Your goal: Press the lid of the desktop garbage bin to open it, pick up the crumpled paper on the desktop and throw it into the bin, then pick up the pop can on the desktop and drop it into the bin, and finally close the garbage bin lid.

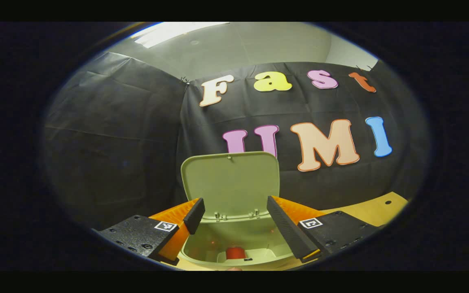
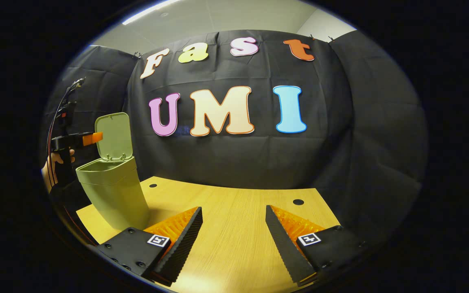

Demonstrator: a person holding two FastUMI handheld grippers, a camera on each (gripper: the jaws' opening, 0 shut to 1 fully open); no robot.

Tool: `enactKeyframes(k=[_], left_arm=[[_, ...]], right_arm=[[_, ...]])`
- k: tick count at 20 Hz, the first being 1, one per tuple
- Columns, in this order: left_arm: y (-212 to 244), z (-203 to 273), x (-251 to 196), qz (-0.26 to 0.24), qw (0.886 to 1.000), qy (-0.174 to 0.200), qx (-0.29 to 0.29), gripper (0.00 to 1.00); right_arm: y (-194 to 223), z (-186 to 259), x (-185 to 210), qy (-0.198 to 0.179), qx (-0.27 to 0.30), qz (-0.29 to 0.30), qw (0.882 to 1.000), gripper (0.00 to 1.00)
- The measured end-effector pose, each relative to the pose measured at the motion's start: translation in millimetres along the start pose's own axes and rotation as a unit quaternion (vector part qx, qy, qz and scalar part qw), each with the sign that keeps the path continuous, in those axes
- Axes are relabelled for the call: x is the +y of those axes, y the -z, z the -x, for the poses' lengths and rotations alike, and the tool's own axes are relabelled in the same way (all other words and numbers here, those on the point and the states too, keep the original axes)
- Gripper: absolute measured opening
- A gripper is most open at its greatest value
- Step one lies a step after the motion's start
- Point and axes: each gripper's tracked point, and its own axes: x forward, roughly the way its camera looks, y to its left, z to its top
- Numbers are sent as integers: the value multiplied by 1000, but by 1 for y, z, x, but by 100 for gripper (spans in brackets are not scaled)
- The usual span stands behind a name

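The left gripper [image 1: 235,221] is hovering over the bin [image 1: 234,244], fingers spread, lid [image 1: 230,183] standing up, can [image 1: 235,252] inside; the right gripper [image 2: 233,228] is idling spread above the counter [image 2: 234,211].

- Pretty dim overall, dark cloth soaking up most of the light.
- Lit from above by a ceiling light panel [image 1: 169,32], blown out to plain white.
- Heavy fisheye bend, straight lines curving hard toward the edges.
- Soft glare patch on the counter [image 2: 234,228] down low in the right gripper view.
- Slightly soft, grainy focus throughout, worst at the rim.
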Motion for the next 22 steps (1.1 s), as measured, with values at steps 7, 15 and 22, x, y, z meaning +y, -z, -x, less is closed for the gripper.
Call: enactKeyframes(k=[7,15,22], left_arm=[[-54,-33,14,1,1000,11,-12,93],[-102,-85,19,11,997,41,-60,99],[-83,-114,21,39,998,36,-27,93]], right_arm=[[5,6,24,23,-6,-11,1000,98],[41,19,54,68,12,-42,997,98],[29,22,45,91,0,-32,995,98]])
